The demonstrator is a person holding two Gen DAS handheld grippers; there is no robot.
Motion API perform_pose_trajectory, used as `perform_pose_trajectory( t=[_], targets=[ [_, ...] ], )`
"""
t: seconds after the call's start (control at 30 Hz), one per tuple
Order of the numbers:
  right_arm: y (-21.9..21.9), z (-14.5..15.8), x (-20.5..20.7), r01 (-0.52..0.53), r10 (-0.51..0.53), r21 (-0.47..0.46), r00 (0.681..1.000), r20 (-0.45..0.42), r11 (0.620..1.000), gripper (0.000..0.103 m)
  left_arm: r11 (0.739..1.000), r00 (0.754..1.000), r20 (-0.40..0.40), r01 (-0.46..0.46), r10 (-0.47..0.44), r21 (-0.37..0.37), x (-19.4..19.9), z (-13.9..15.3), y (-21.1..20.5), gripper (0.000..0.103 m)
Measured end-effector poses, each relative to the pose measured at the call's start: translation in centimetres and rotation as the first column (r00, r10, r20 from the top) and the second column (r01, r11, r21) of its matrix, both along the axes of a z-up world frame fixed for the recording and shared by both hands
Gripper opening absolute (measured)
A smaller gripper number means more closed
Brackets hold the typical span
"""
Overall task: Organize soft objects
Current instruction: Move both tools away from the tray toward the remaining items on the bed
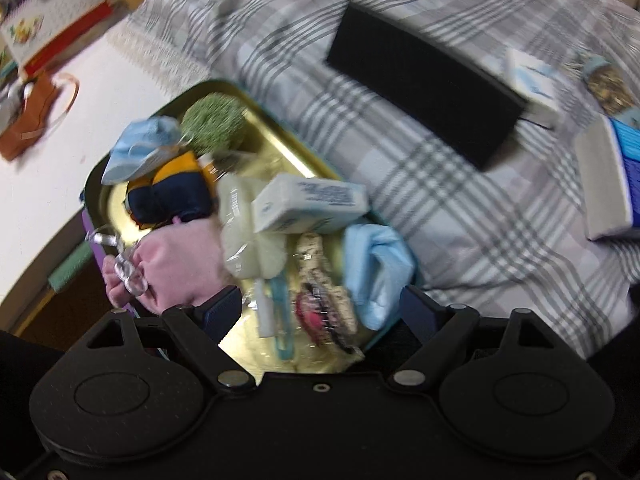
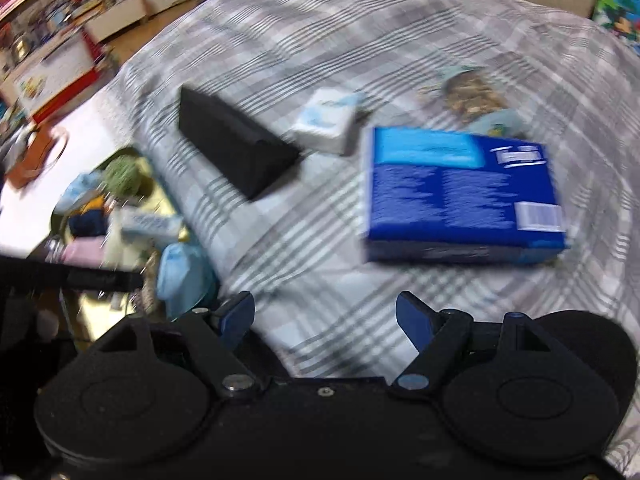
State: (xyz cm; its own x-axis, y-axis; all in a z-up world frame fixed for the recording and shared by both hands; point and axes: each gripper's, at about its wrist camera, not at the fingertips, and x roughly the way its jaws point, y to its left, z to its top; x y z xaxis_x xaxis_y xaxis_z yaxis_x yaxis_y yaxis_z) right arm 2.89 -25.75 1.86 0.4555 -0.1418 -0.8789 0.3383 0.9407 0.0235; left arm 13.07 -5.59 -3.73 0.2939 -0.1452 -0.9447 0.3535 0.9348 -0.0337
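- Two grippers were in view: the left gripper (image 1: 322, 308) hung over the gold tin (image 1: 280, 136) with its jaws spread and nothing between them, and the right gripper (image 2: 325, 312) stood spread and empty above the checked cloth (image 2: 304, 240).
- Judging from this, the next soft thing was not yet chosen; both views were blurred, so a slower approach would help to aim well.
- Inside the tin lay a green pom-pom (image 1: 214, 122), a light blue cap (image 1: 138, 150), a navy and yellow piece (image 1: 172, 196), a pink cloth (image 1: 180, 264), a white tissue pack (image 1: 310, 202) and a pale blue cloth (image 1: 376, 268) that hung over the rim.
- Still on the cloth, apart from the tin, were a black case (image 2: 236, 150), a small white pack (image 2: 326, 122) and a blue box (image 2: 460, 196).
- To grip well, I judge that the jaws should come down on both sides of the small pack, not on the stiff box.
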Motion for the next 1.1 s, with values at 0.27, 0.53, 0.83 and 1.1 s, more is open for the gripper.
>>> perform_pose_trajectory(
  t=[0.27, 0.53, 0.83, 1.1],
  targets=[
    [-7.7, 3.1, 0.1, 0.202, -0.196, -0.056, 0.976, 0.093, 0.978, 0.08, 0.992, 0.993, 0.023, 0.119, -0.118, -0.033, -1.2, 2.7, -4.0, 0.085],
    [-14.2, 3.5, 1.9, 0.406, -0.393, -0.079, 0.908, 0.145, 0.91, 0.082, 0.982, 0.982, 0.061, 0.179, -0.176, -0.056, 0.4, 6.2, -8.2, 0.087],
    [-18.0, 1.1, 7.0, 0.468, -0.461, -0.061, 0.881, 0.108, 0.882, 0.092, 0.978, 0.981, 0.017, 0.192, -0.192, -0.082, 4.4, 7.3, -13.4, 0.087],
    [-18.8, -0.3, 12.2, 0.403, -0.4, -0.038, 0.914, 0.073, 0.914, 0.098, 0.982, 0.983, -0.028, 0.179, -0.181, -0.057, 7.9, 5.9, -17.3, 0.087]
  ],
)
